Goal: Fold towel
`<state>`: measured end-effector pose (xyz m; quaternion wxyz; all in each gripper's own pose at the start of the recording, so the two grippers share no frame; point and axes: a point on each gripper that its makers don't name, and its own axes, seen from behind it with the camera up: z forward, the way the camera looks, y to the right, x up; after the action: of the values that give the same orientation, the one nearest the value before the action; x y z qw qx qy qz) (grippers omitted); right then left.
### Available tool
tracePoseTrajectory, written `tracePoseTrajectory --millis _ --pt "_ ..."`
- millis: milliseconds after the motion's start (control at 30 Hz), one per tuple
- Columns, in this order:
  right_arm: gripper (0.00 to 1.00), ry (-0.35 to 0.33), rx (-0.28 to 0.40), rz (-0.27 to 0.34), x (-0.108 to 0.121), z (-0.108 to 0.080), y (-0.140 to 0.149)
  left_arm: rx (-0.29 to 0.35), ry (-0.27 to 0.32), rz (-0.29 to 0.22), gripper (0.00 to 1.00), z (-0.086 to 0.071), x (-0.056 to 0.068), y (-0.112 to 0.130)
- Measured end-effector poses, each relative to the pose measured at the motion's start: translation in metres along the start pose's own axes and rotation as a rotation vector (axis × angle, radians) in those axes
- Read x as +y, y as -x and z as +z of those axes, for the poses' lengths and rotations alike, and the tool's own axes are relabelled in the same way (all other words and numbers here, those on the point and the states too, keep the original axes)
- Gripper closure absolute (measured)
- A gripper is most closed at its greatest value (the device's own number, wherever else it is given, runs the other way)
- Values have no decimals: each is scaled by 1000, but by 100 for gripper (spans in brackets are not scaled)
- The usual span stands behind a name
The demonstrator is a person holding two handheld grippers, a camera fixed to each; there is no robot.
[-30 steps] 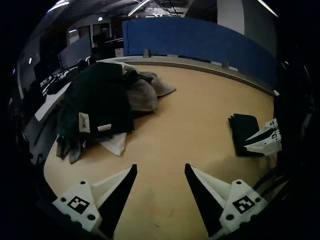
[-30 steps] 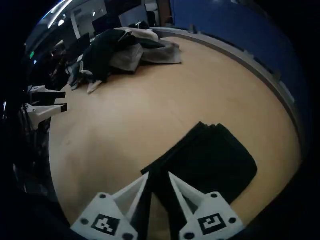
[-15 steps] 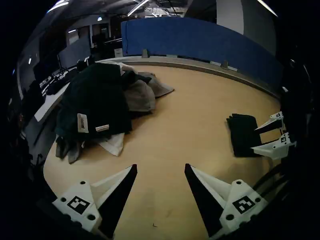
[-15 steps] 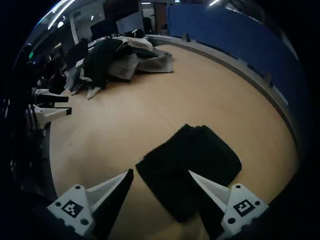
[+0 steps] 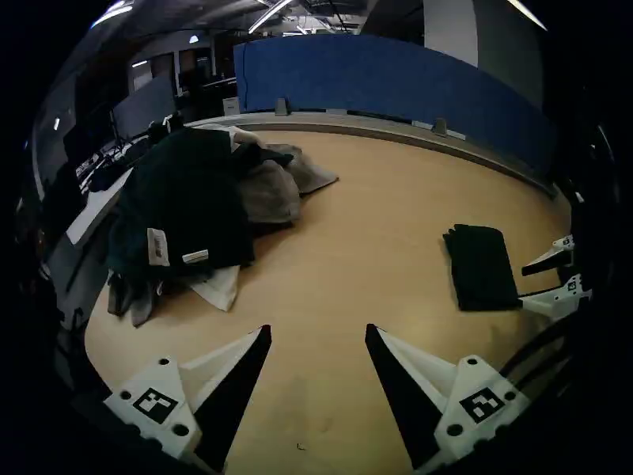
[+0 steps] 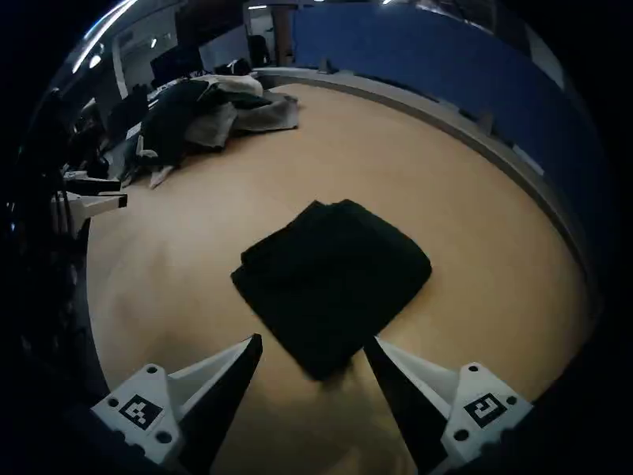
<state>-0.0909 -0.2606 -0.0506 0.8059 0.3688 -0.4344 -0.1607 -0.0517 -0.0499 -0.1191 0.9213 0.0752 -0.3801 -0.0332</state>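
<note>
Folded dark towel (image 6: 332, 277) lies flat on the wooden table (image 6: 490, 237), at 12 o'clock off our right gripper (image 6: 312, 339), near corner showing btw its spread, empty fingers. Our left gripper (image 5: 316, 326) is spread too, holding nothing, towel at its 3 o'clock. Risk: a low fingertip snags that corner & undoes the fold. Heap of unfolded laundry (image 5: 198, 198) sits at 10 o'clock, well apart; blue partition (image 5: 396, 79) beyond. Nothing's in the way.

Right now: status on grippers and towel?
Left gripper open, right gripper open, both empty. Folded dark towel flat on table, ahead of right gripper. Laundry pile far off.
</note>
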Motion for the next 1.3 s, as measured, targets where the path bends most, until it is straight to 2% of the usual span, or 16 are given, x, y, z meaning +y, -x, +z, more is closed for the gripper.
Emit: tracePoseTrajectory --millis 100,500,633,867,967,1100,1300 --pt "0 9 0 11 4 -1 4 0 3 0 12 0 2 -1" --pt "1 15 -19 -10 3 4 16 4 4 -3 12 -1 5 -2" --pt "24 10 -23 -15 2 6 22 5 4 -5 12 0 4 -2" --pt "45 7 -37 -6 2 9 31 6 3 -7 12 1 3 -1" --pt "56 9 -43 -8 1 10 34 6 3 -8 12 0 3 -1" --pt "79 14 -45 -4 1 13 37 6 2 -6 12 1 2 -1" --pt "87 18 -50 11 2 17 38 7 5 -8 12 0 1 -2"
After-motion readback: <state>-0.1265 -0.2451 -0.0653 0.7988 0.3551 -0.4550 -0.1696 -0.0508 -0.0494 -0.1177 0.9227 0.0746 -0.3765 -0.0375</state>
